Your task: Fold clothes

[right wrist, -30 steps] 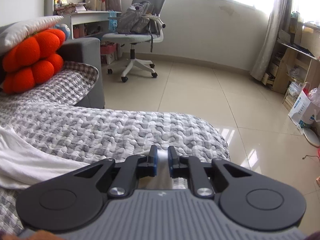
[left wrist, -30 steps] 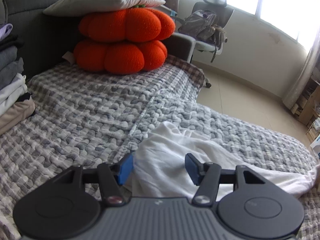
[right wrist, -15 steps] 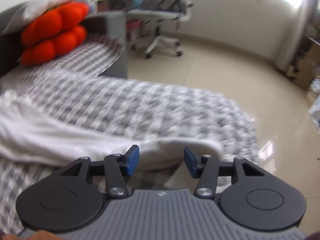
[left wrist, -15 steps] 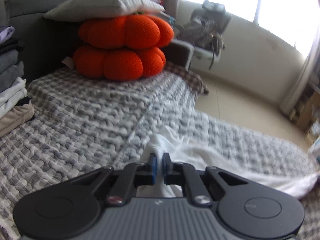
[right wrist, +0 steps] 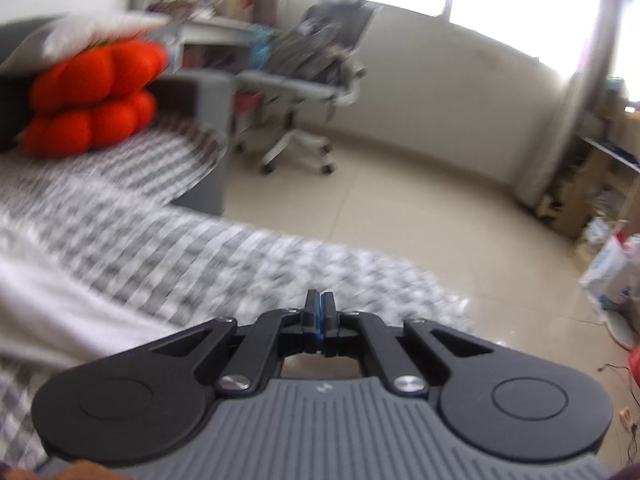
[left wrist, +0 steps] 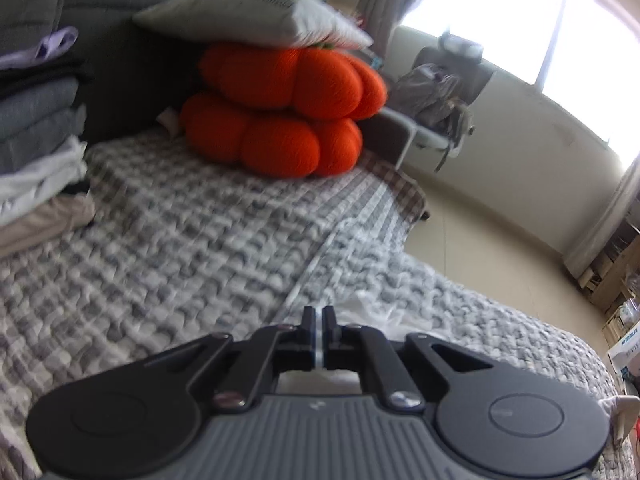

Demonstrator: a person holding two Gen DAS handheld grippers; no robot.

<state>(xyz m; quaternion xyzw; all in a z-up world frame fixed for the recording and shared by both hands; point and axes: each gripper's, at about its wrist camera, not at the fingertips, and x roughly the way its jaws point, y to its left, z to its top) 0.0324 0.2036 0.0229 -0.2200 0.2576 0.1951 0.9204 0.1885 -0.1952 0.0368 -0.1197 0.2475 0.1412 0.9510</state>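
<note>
A white garment (right wrist: 52,312) lies on the grey-and-white checked sofa cover (left wrist: 180,240). In the left wrist view only a bunched white fold (left wrist: 372,312) shows past the fingers. My left gripper (left wrist: 319,316) is shut on that white cloth and held above the cover. My right gripper (right wrist: 319,300) is shut with its pads together; whether cloth sits between them is hidden. The garment trails off to the left of the right gripper. Both views are blurred.
Two orange pumpkin cushions (left wrist: 280,112) under a grey pillow (left wrist: 248,16) sit at the sofa's back. A stack of folded clothes (left wrist: 36,128) stands at the left. An office chair (right wrist: 312,80) with a backpack stands on the tiled floor (right wrist: 420,216). Shelves and bags line the right wall.
The left gripper closed on the white cloth and lifted, tilting upward. The right gripper opened half a second ago, has shut again, and is moving fast.
</note>
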